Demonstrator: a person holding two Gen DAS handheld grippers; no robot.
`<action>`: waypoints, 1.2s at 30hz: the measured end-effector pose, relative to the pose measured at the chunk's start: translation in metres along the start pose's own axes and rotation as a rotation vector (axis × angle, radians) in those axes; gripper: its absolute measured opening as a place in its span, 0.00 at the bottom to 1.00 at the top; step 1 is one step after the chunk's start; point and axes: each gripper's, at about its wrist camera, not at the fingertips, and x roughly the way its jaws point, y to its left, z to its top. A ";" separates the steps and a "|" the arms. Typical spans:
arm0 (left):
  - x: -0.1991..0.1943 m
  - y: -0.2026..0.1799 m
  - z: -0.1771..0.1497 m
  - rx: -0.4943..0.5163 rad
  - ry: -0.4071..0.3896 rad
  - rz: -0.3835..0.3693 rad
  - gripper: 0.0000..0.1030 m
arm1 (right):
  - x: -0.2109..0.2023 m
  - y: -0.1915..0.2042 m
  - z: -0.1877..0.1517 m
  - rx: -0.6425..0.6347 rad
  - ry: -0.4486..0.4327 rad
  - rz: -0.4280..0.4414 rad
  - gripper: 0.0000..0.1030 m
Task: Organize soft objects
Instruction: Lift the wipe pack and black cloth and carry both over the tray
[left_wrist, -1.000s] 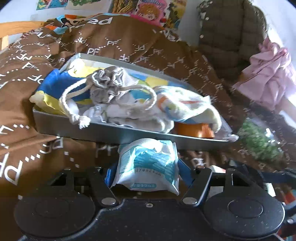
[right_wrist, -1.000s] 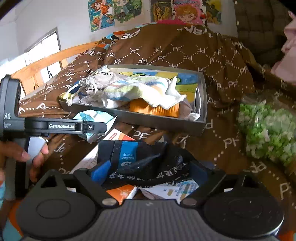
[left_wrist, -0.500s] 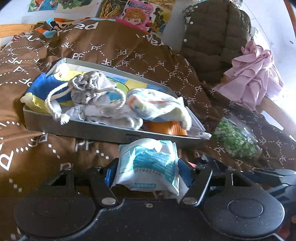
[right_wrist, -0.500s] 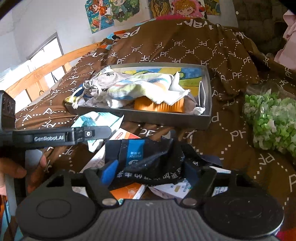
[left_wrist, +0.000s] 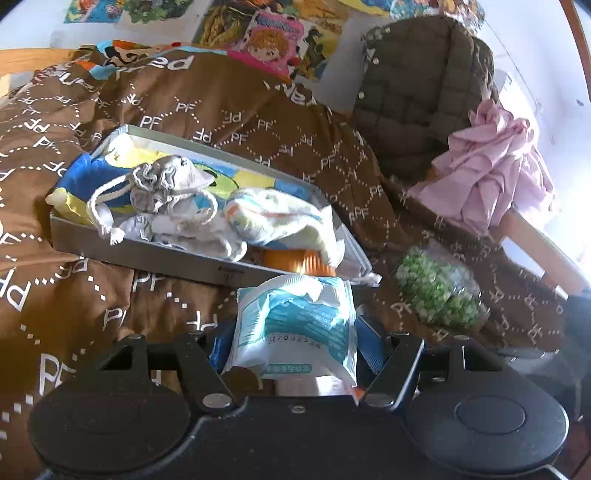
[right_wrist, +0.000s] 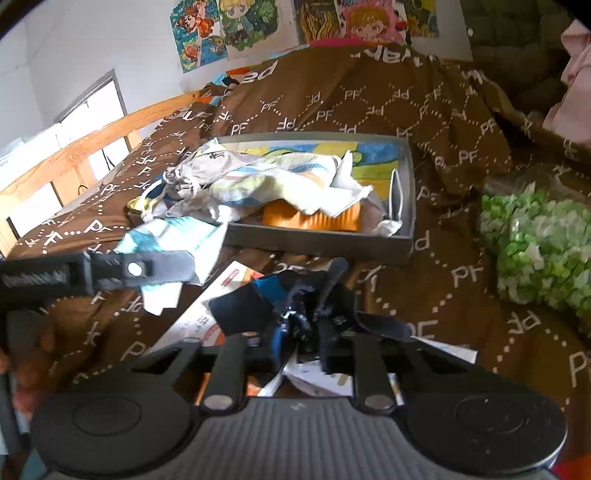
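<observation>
Gripping black packet (right_wrist: 314, 314), right tongs (right_wrist: 301, 328)

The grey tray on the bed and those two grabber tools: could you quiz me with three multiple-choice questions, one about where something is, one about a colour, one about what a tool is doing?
1. Where does the orange ribbed thing lie?
A. inside the grey tray, partly under a striped cloth
B. on the bedspread beside the tray
C. on the pink clothes

2. What colour is the packet in the left gripper?
A. red and black
B. white and light blue
C. plain yellow

3. What is the right gripper doing?
A. wide open over the tray
B. hanging empty
C. clamped on a dark blue-and-black pouch

Answers:
1 A: it sits in the tray's near end, with the cloth draped over its top.
2 B: the crinkled wrapper between the fingers is white with light blue print.
3 C: its jaws have just been closing, and the pouch is now bunched tight between them.
</observation>
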 end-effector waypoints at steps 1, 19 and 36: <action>-0.002 -0.002 0.000 -0.010 -0.007 0.001 0.67 | 0.000 0.000 -0.001 -0.005 -0.006 -0.007 0.13; -0.022 -0.028 0.009 -0.023 -0.087 -0.013 0.67 | -0.038 0.012 0.010 -0.116 -0.262 -0.110 0.07; -0.016 -0.018 0.022 -0.064 -0.144 -0.001 0.67 | -0.040 0.014 0.018 -0.125 -0.368 -0.117 0.07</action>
